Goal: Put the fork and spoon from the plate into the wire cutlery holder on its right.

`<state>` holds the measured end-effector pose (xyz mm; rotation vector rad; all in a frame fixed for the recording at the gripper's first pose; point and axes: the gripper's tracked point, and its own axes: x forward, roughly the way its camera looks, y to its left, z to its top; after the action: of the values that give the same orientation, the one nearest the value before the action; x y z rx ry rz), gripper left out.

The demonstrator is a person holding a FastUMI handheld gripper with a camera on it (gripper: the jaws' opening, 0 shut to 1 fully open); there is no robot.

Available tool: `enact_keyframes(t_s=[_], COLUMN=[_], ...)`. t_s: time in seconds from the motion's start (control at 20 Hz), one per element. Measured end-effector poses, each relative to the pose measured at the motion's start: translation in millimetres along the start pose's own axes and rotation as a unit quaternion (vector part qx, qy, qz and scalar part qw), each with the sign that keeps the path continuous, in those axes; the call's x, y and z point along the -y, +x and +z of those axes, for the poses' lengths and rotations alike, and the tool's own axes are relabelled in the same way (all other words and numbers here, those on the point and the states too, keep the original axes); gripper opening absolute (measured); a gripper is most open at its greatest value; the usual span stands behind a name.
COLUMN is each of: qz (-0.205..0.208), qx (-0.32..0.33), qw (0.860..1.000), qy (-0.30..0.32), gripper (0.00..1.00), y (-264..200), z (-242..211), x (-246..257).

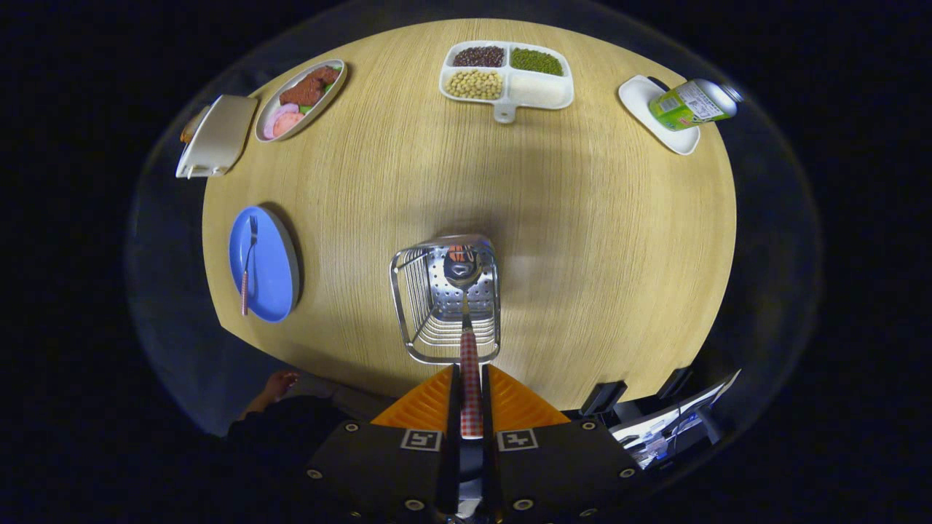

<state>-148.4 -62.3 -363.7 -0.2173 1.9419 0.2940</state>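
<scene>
Spoon: held by its checked handle, pinched between both fingers of the gripper; bowl pointed ahead at 12 o'clock, poised over the open top of the wire cutlery holder. Whether the bowl touched the holder's perforated back wall could not be told.

Wire cutlery holder: stood on the wooden table, just ahead of the fingers.

Fork: lay lengthwise on the blue plate, tines toward the far side, at about 10 o'clock from the holder, well apart from it.

Blue plate: near the table's edge, at 9 to 10 o'clock from the fingers.

Divided tray: white, with beans and grains in its sections, at 12 o'clock on the far side of the table.

Oval dish: with pink and brown food, at 11 o'clock; a cream container just beside it.

Green can: lay tilted on a small white dish at 1 to 2 o'clock.

Hand: a person's, with a dark sleeve, below the table edge at 8 o'clock from the fingers.
</scene>
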Motion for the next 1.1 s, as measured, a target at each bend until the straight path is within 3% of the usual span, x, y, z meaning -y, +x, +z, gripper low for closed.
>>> enact_keyframes(t_s=[0.25,0.4,0.5,0.55,0.65,0.8,1.1], qz=[-0.001,0.021,0.028,0.031,0.048,0.065,0.087], qx=[0.05,0.09,0.107,0.113,0.117,0.121,0.118], qw=[0.998,0.994,0.992,0.992,0.991,0.99,0.989], qy=[0.031,0.056,0.058,0.054,0.038,0.019,-0.004], gripper=[0.16,0.21,0.3,0.4,0.5,0.55,0.83], y=[-7.8,-20.3,-27.0,-28.8,-31.6,-31.0,-18.0], z=[6.5,11.8,12.6,12.1,7.8,5.5,8.7], x=[-3.4,-18.3,-32.6,-41.0,-66.6,-107.4,-185.4])
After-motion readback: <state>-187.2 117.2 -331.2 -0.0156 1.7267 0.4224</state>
